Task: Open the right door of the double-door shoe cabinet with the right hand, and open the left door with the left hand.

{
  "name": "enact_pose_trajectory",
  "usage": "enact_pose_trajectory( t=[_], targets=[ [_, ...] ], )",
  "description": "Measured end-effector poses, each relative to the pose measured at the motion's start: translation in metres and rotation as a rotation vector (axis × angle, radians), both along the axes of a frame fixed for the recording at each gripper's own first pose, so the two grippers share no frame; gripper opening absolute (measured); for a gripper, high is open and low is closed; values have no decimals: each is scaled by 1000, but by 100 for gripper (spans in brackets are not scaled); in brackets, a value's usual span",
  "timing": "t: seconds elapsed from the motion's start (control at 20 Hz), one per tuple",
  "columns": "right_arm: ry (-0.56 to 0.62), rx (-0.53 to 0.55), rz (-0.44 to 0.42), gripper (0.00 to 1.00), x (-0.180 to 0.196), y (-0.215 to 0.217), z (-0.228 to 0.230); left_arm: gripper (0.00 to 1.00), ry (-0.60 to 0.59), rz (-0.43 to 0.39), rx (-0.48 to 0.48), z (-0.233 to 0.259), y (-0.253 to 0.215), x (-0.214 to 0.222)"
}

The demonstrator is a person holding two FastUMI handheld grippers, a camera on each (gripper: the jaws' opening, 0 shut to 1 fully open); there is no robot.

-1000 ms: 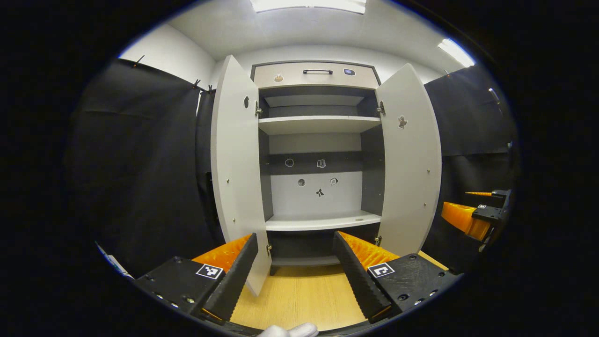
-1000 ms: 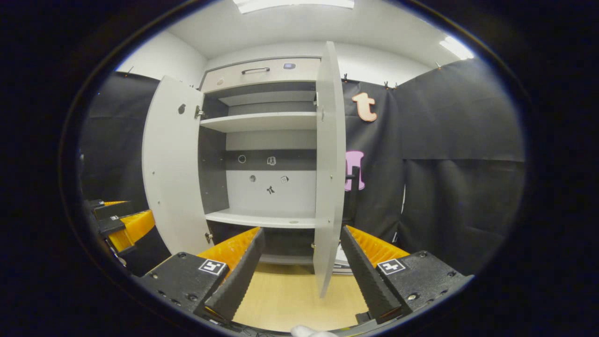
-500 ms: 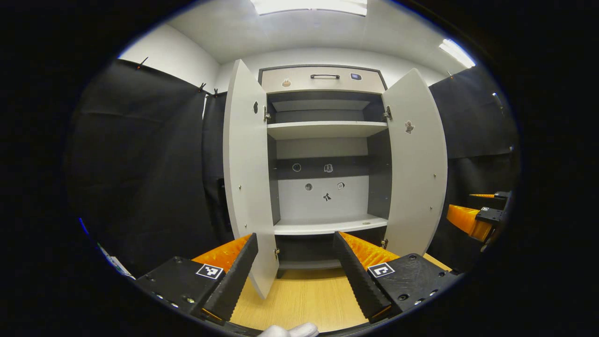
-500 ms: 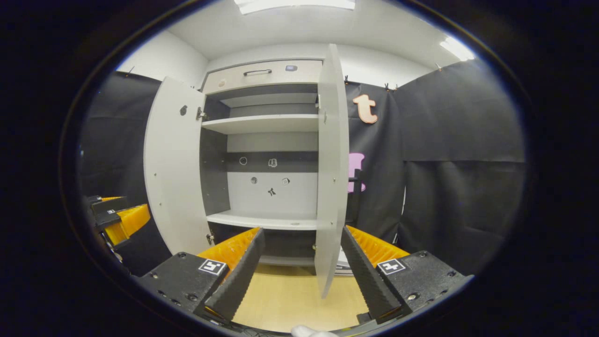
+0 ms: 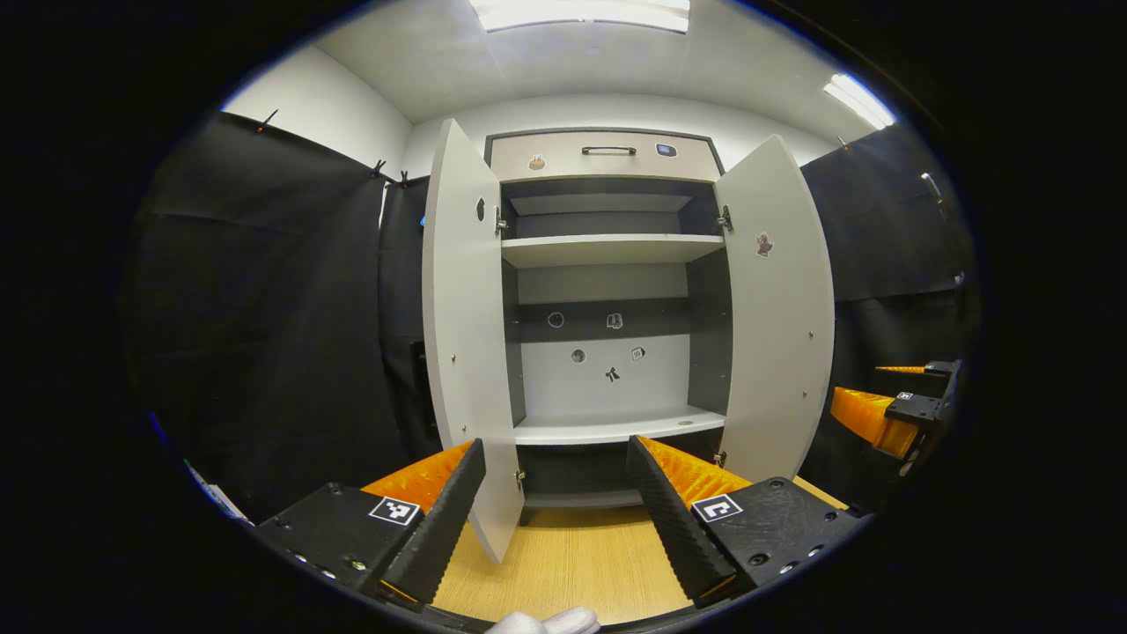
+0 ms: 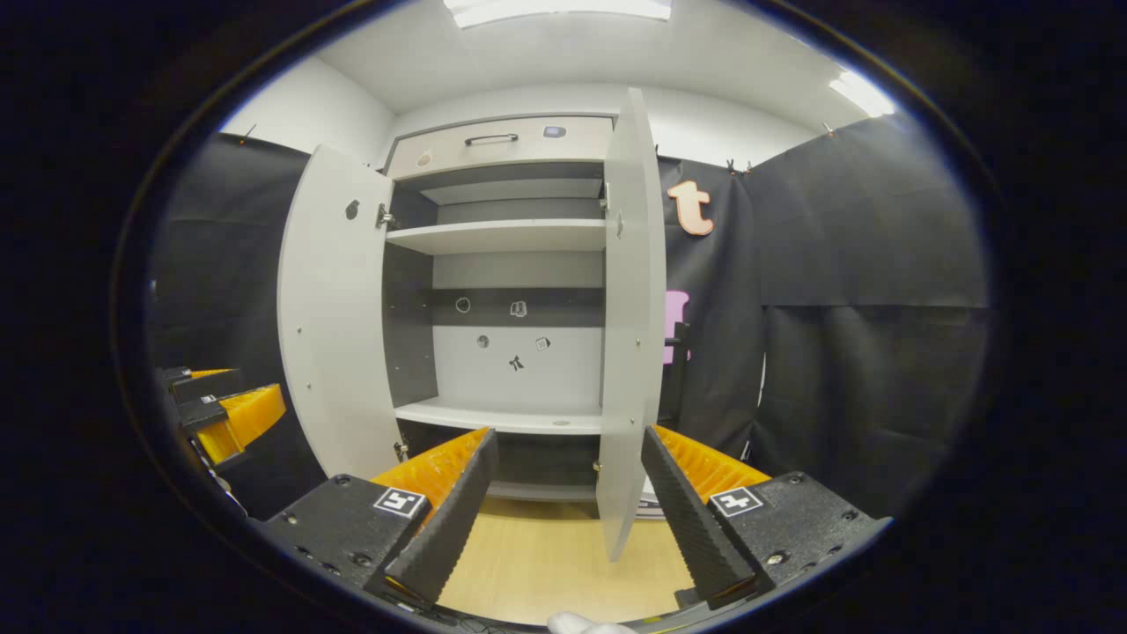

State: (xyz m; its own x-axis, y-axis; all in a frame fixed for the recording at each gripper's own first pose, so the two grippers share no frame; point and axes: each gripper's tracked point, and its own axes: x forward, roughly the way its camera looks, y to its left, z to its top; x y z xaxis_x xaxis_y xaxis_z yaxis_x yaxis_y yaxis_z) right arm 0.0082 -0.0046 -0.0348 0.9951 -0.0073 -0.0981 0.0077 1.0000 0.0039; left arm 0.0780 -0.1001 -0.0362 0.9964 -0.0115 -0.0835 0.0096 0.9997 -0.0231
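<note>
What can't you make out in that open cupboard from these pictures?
- Stickers on the back panel: too small, both views.
- Bottom compartment: in shadow, left gripper view, partly behind the fingers.
- Right door: outer face turned away, right gripper view.

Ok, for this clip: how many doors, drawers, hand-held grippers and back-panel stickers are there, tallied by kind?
Open doors: 2, the left door and the right door
Drawer with a handle: 1
Hand-held grippers: 2, the left hand-held gripper and the right hand-held gripper, both open
Stickers on the inner back panel: 5
Total: 10
</note>
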Motion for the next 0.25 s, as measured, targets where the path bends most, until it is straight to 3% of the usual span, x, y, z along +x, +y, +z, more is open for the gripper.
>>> enact_pose_trajectory(
  t=[0.25],
  targets=[
    [-5, -4, 1, 100, -5, 6, 3, 96, 5, -18, -15, -1, -3, -4]
  ],
)
